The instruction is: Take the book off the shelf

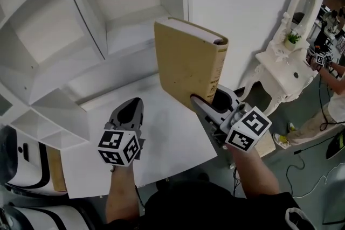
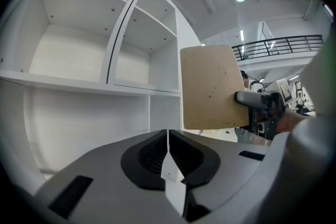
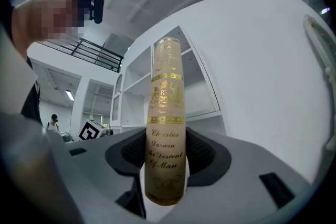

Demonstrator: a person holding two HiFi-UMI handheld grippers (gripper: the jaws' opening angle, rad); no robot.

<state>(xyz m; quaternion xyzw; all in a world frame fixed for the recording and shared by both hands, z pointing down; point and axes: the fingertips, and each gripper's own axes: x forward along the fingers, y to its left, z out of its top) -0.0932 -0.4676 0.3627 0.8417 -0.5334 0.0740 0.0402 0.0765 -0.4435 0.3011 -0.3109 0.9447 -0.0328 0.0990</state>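
A thick tan hardback book stands upright in the air above the white tabletop, clear of the white shelf unit. My right gripper is shut on its lower spine end; the gold-lettered spine sits between the pads. The left gripper view shows the book's plain cover with the right gripper at its edge. My left gripper hovers over the tabletop to the left of the book, shut with nothing in it.
The shelf's compartments in view hold nothing. A white ornate dressing table with an oval mirror stands at the right, a small plant on it. Another person with marker cubes is at the far right edge.
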